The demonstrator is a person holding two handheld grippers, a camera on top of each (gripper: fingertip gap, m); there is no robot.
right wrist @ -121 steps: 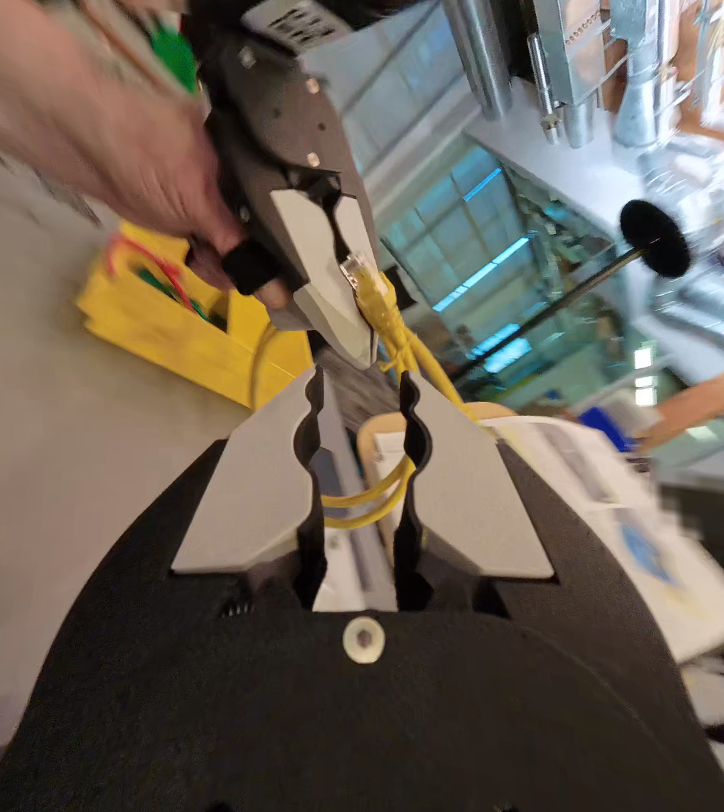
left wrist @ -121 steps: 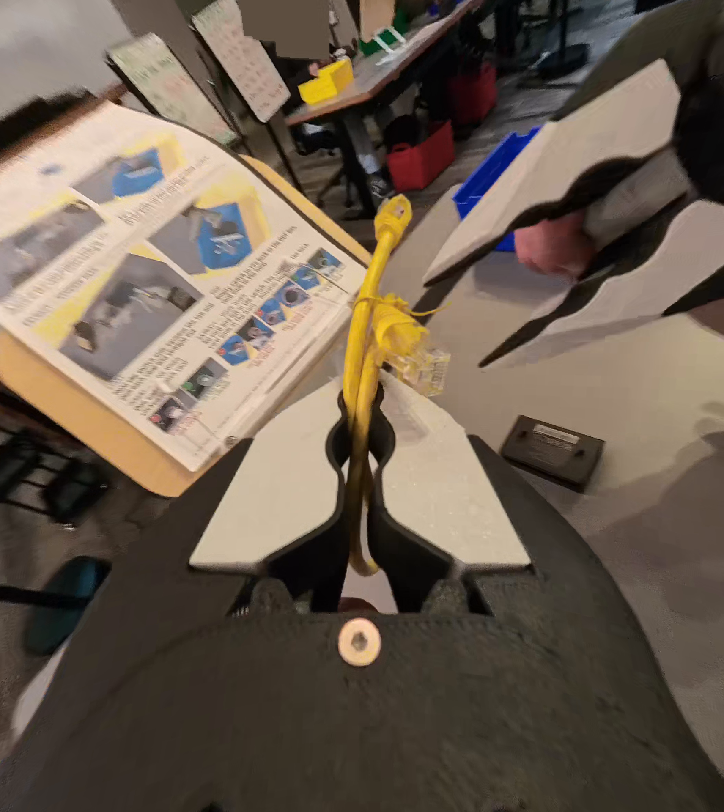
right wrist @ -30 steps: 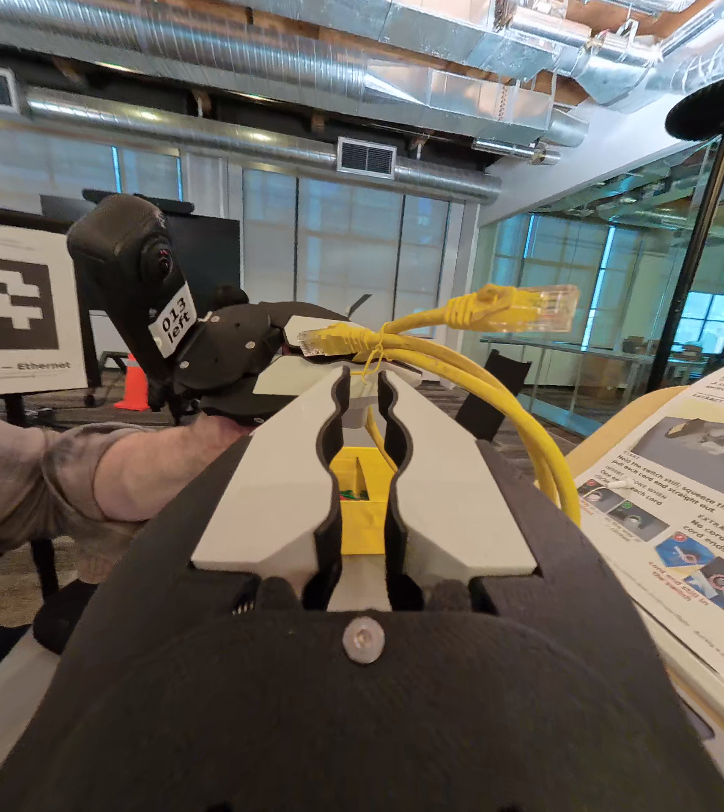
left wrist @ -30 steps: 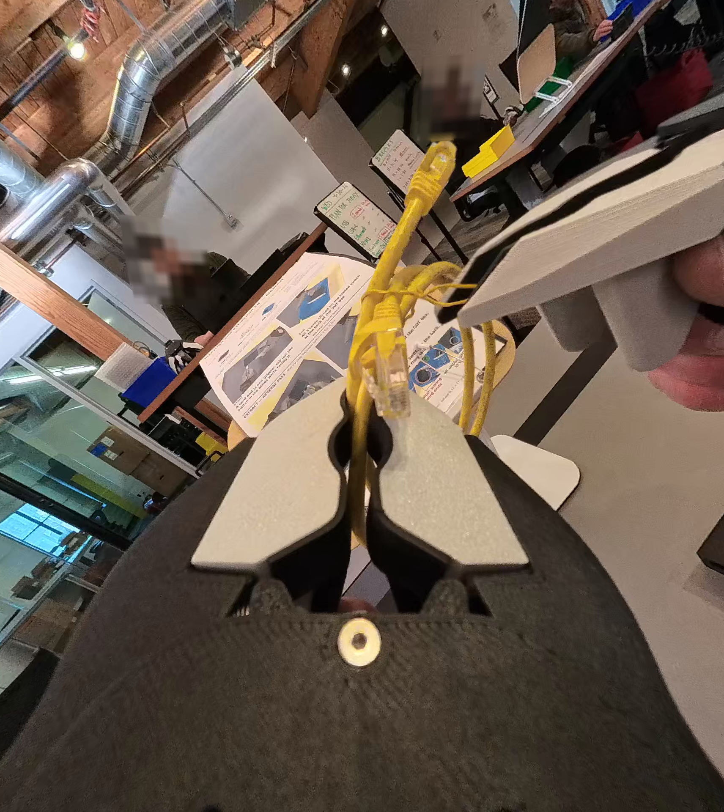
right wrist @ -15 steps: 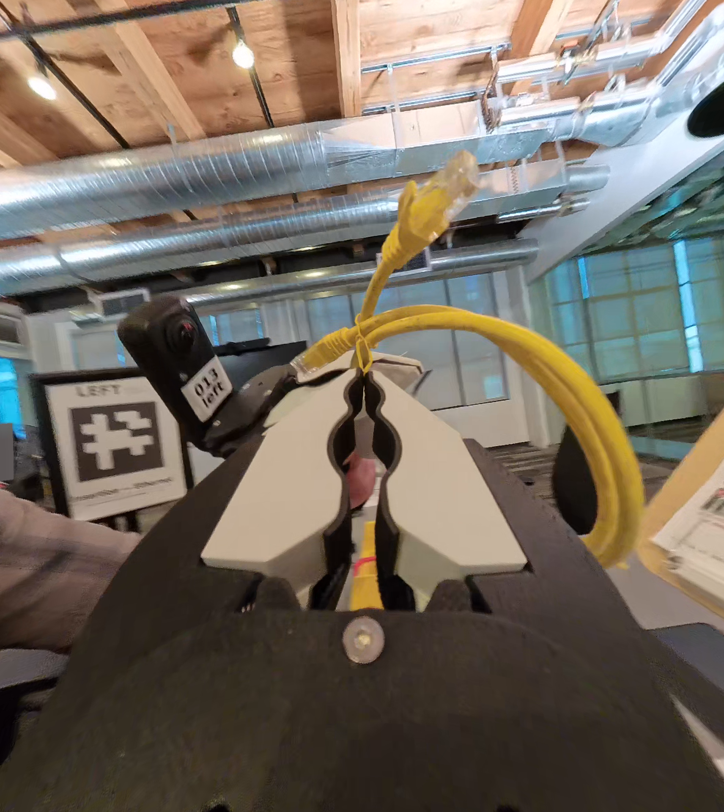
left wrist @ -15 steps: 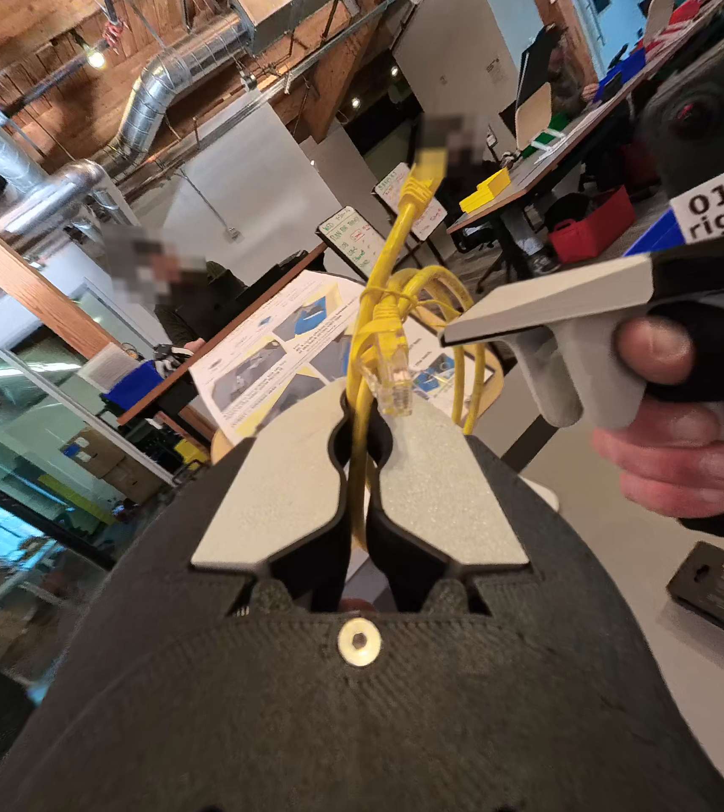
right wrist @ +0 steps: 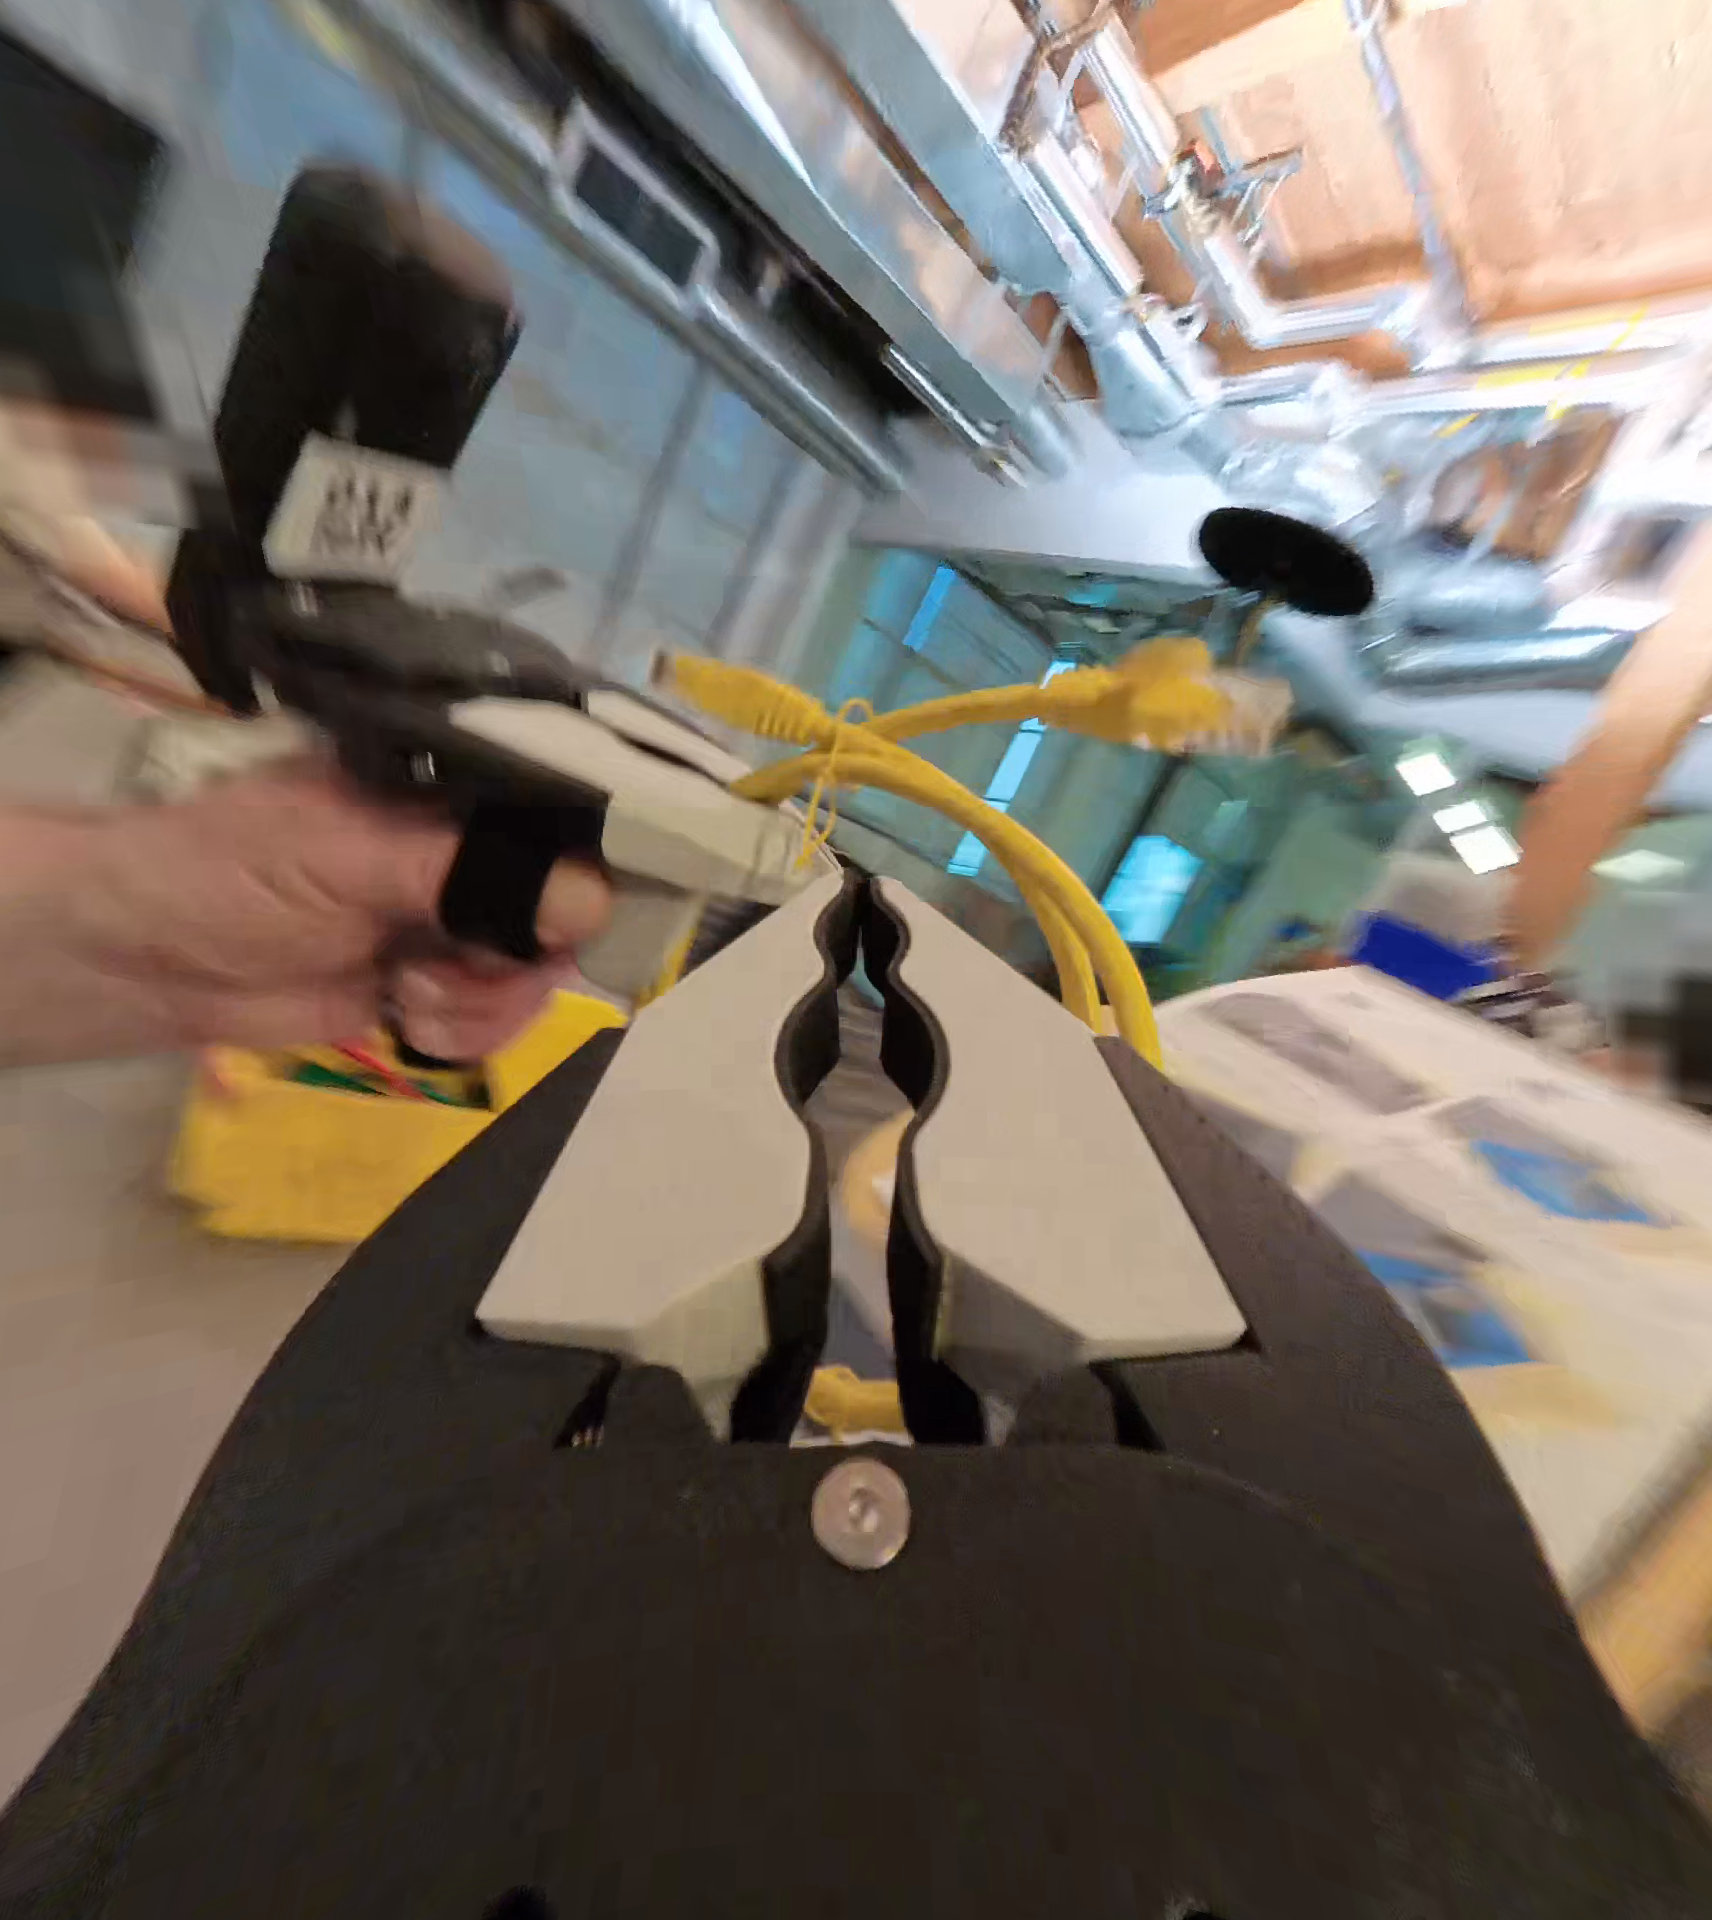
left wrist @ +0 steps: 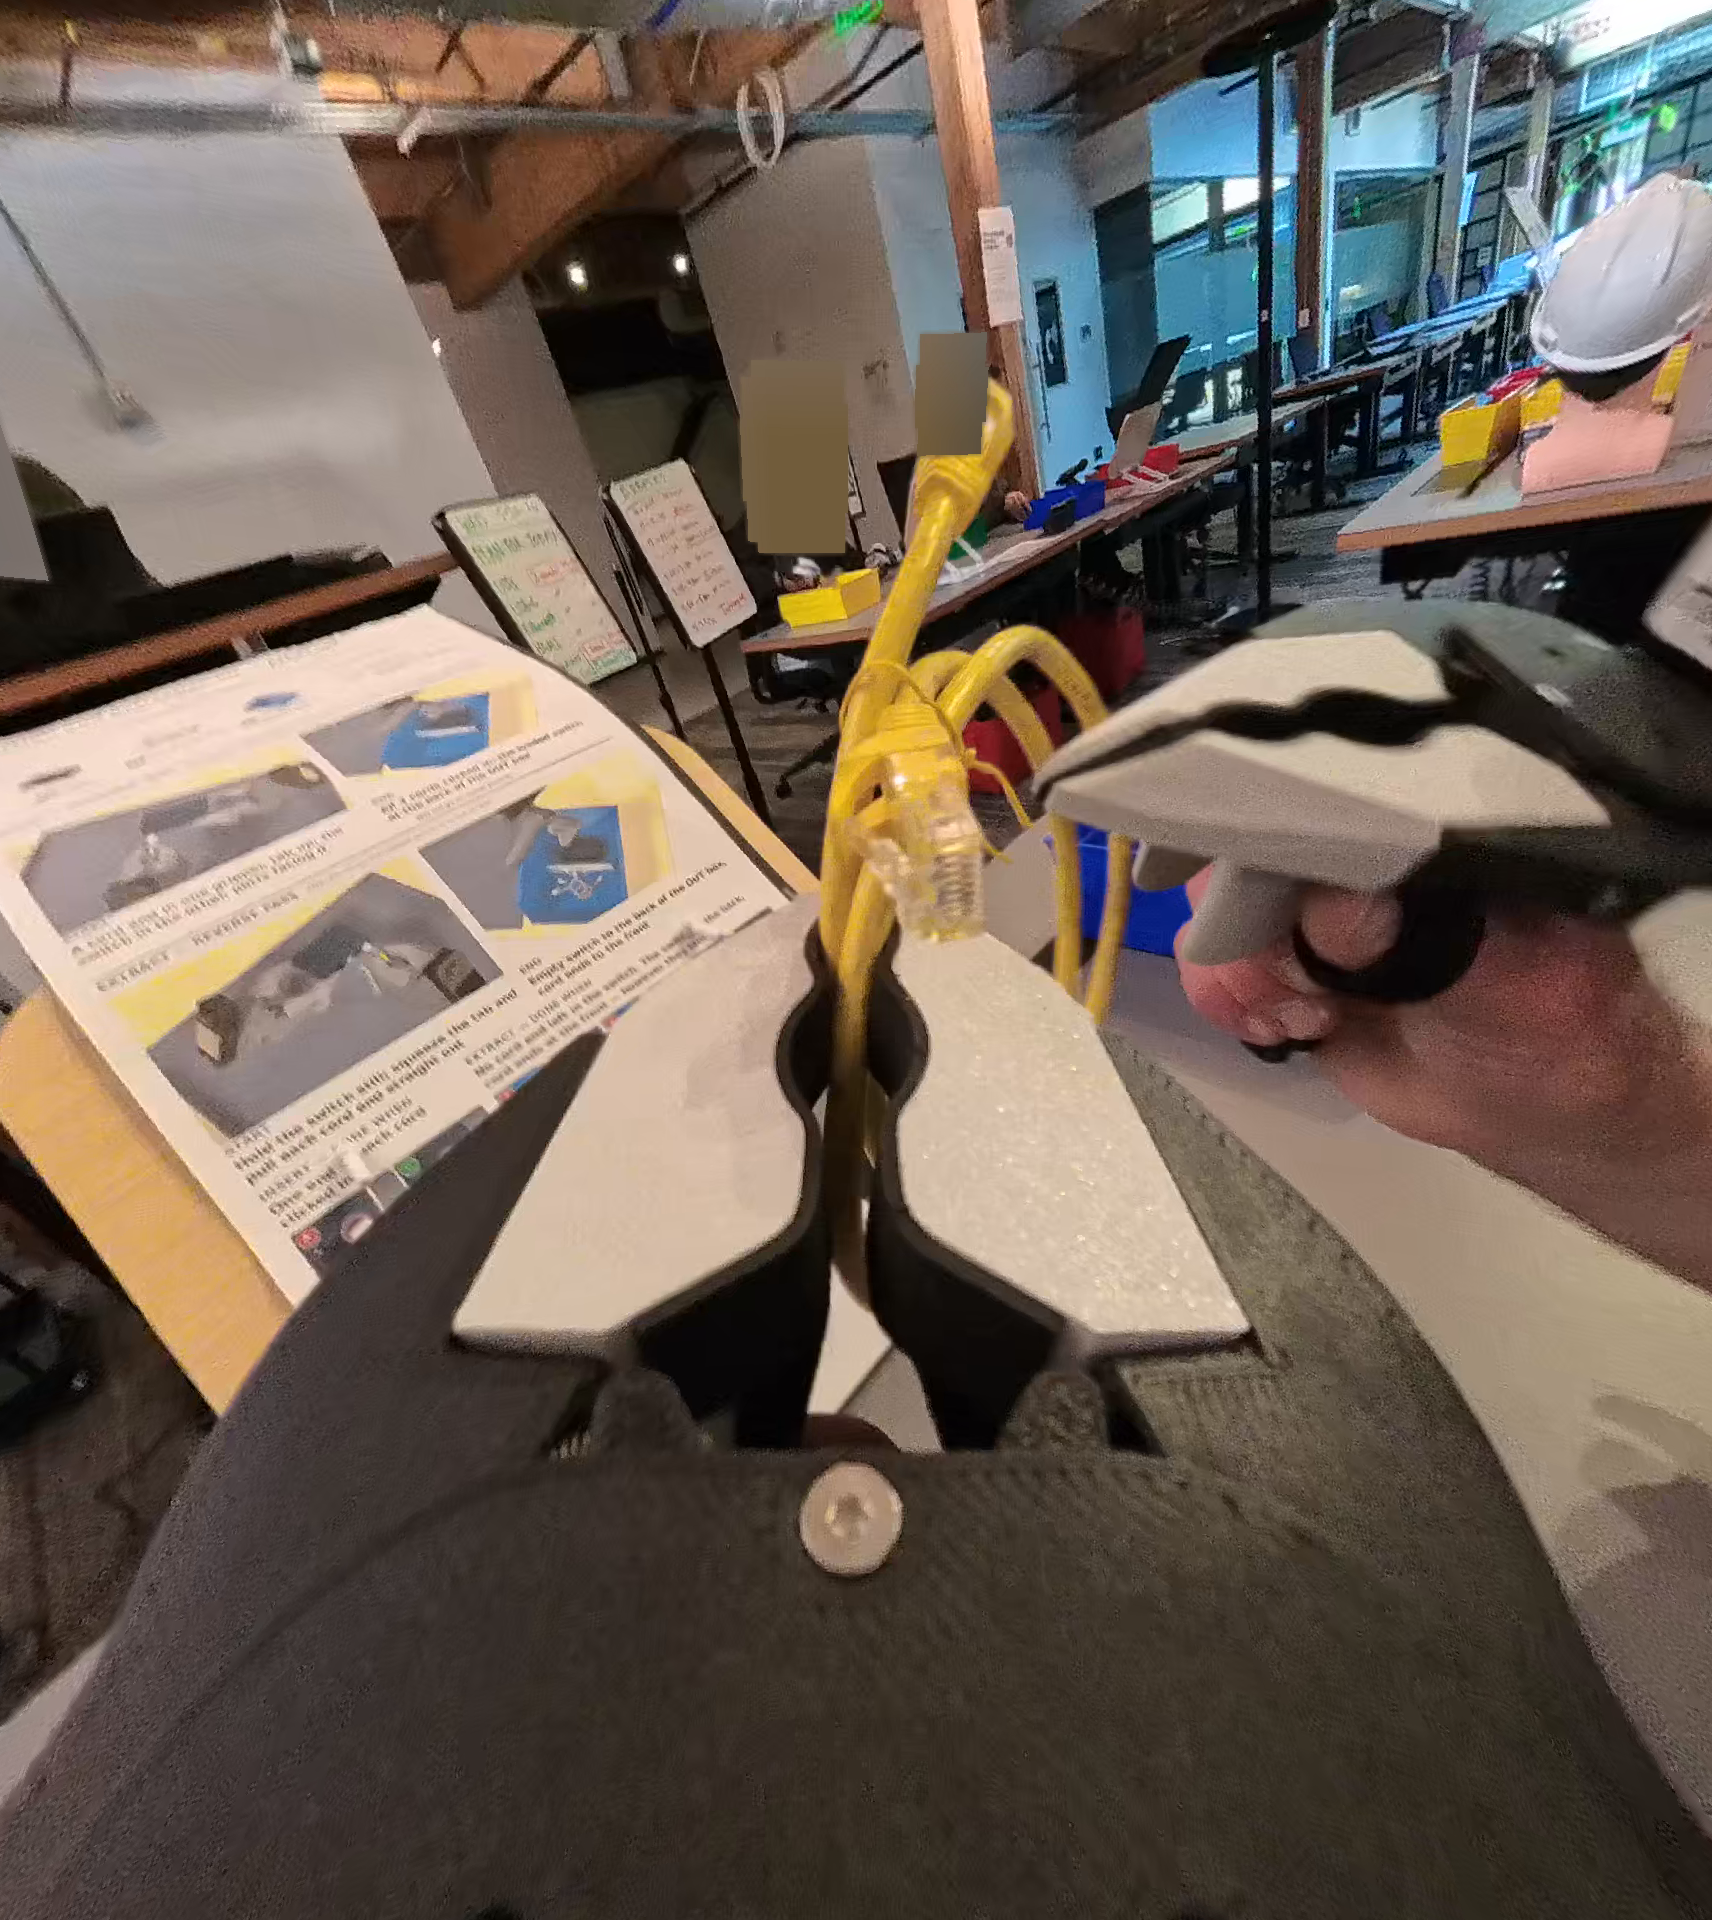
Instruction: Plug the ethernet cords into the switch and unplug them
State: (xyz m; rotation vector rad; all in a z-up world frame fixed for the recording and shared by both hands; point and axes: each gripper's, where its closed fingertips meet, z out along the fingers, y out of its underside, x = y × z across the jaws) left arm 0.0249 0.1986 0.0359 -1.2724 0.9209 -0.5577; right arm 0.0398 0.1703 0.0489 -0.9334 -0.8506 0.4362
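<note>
Grey tabletop (left wrist: 1454, 1299) open below and right of left gripper (left wrist: 857, 935). Instruction sheet (left wrist: 312, 883) on its wooden board blocks the left side. Right gripper (left wrist: 1070, 779) hangs just right of the yellow ethernet cord's (left wrist: 935, 644) coiled loops. Yellow bin (right wrist: 312, 1153) sits beneath the left hand (right wrist: 208, 914).

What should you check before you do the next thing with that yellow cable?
1. Left gripper has the yellow ethernet cable pinched between its fingers: ok.
2. Cable unbundled: not ok, a thin yellow tie binds the coil.
3. Clear plug free and visible: ok.
4. Right gripper empty: ok, its jaws are nearly closed on nothing.
5. Switch in view: not ok, neither camera shows it.
6. Right wrist view sharp: not ok, blurred.
</note>
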